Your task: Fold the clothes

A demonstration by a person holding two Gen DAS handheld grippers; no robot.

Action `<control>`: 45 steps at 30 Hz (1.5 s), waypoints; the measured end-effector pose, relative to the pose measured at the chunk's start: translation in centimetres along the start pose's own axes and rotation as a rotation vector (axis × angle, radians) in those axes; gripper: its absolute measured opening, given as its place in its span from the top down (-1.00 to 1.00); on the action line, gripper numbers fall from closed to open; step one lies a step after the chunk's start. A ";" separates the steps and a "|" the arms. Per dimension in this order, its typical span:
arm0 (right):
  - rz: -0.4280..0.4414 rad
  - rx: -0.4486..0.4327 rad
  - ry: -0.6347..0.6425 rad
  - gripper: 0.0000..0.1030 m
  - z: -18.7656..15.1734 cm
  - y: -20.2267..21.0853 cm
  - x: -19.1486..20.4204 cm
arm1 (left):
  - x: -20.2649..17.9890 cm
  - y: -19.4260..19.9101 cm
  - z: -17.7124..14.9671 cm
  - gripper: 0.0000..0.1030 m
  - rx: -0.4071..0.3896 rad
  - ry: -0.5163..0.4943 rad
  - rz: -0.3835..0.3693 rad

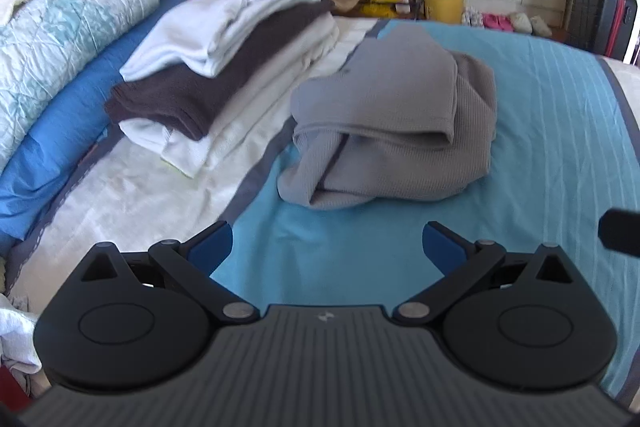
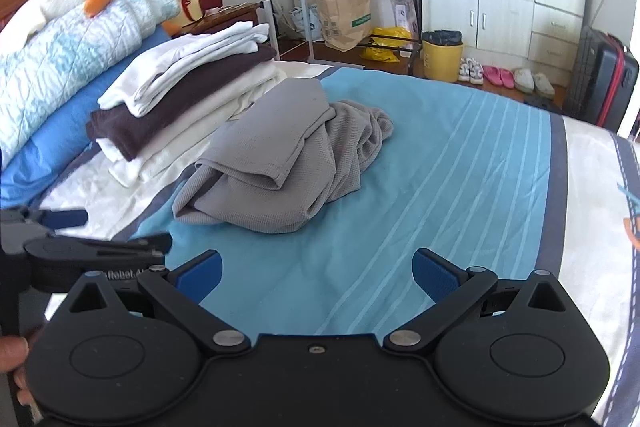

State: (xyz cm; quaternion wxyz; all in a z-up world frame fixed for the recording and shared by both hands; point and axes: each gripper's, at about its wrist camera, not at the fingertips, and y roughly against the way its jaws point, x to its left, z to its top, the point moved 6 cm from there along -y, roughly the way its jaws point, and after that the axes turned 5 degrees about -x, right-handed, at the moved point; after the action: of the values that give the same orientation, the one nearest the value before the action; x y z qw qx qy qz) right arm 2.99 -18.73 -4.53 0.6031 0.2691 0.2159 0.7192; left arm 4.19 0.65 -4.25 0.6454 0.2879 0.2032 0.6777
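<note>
1. Bedroom; bed point(image 2: 460, 163) with a turquoise striped cover carries the clothes.
2. Grey waffle-knit garment point(image 1: 394, 131): lies loosely bundled mid-bed, one folded flap on top, crumpled part to its right. Long axis runs roughly left-right across both views.
3. Left hand-held gripper point(image 1: 327, 247): fingers apart, holding nothing; garment straight ahead, near.
4. Right hand-held gripper point(image 2: 317, 273): fingers apart, holding nothing; garment ahead and slightly left, a little farther off.
5. Stack of folded clothes point(image 1: 224, 67), white and dark brown: just beside the garment's left.
6. Obstructions: none between either gripper and garment; only bare cover.
7. Stage, judged: bundle fits half-folded or awaiting refolding.
</note>
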 end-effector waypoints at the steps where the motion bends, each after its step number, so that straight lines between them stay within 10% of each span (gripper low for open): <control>1: 0.000 -0.003 0.003 -1.00 0.1 0.1 0.1 | 0.1 0.0 0.0 -1.00 -0.005 0.011 -0.007; 45: 0.019 -0.039 0.023 -1.00 -0.5 2.3 2.0 | 2.1 1.5 0.3 -1.00 -0.094 0.103 -0.063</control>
State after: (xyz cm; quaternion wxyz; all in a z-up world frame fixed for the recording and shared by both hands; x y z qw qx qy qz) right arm 0.71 -17.20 -3.22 0.5988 0.2511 0.2063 0.7320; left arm 3.23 2.57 -2.73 0.6681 0.2154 0.2128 0.6796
